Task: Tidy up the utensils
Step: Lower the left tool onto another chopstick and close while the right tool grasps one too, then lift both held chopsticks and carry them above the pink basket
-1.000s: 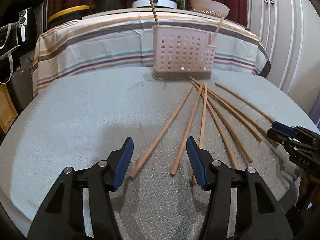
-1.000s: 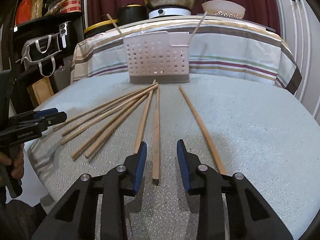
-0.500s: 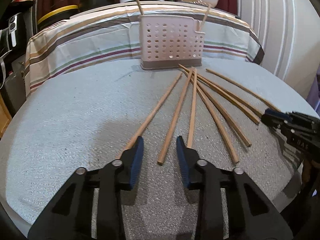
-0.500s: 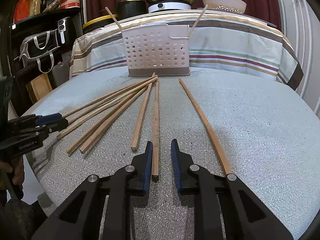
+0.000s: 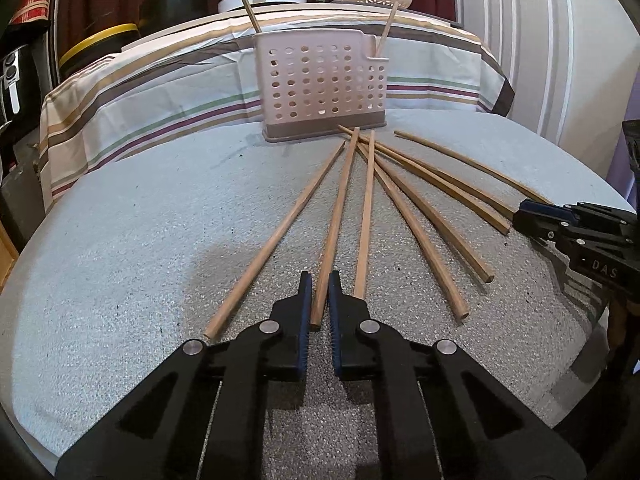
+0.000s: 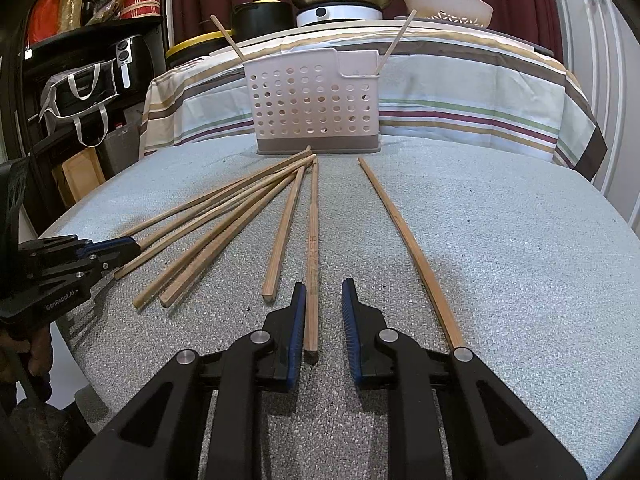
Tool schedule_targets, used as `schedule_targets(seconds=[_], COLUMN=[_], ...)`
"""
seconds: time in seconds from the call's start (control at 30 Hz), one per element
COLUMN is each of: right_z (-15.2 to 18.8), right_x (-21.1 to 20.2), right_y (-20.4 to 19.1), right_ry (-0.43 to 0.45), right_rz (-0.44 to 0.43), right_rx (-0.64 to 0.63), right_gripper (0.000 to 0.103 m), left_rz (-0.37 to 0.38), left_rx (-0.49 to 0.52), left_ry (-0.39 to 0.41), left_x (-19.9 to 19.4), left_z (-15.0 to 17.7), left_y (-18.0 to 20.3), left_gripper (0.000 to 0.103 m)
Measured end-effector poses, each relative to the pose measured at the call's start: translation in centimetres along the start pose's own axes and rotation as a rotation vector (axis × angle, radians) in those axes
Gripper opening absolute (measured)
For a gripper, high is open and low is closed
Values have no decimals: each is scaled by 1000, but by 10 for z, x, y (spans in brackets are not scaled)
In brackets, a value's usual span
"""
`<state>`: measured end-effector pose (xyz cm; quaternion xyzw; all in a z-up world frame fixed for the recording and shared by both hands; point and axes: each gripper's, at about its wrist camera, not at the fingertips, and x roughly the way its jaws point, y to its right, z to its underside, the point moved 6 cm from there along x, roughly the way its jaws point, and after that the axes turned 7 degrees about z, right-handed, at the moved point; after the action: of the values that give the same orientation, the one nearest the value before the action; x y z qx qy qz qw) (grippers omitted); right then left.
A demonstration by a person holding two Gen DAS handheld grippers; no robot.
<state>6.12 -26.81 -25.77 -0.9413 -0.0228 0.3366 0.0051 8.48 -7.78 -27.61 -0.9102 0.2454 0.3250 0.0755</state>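
left gripper (image 5: pixel 319 284) has just closed on a chopstick (image 5: pixel 338 216); right gripper (image 6: pixel 323 294), part open, straddles another chopstick (image 6: pixel 312 248): lift each level toward the caddy (image 5: pixel 322 84) ahead.

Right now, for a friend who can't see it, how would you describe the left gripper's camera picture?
The left gripper has just closed its blue-padded jaws on the near end of a wooden chopstick, one of seven fanned out on a grey table. Behind them stands a perforated utensil holder with two sticks inside.
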Motion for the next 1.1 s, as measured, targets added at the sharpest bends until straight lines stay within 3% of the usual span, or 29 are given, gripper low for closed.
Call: schedule_targets(seconds=[0.23,0.73,1.1], right_z=[-3,-7,-27], right_x=[-2,-17,-48], right_y=[-4,-3,1], right_ry=[4,40,123], right_rz=[-16,-1,20], right_rx=[-11,-12,-6], right_gripper=[7,7,7], left_rz=[-8,-20,-57], left_rx=[19,38,15], left_ry=[7,68,178], left_x=[-2,-26,-60], left_z=[2,-6,-25], left_y=[3,10,7], left_gripper=[8,7,6])
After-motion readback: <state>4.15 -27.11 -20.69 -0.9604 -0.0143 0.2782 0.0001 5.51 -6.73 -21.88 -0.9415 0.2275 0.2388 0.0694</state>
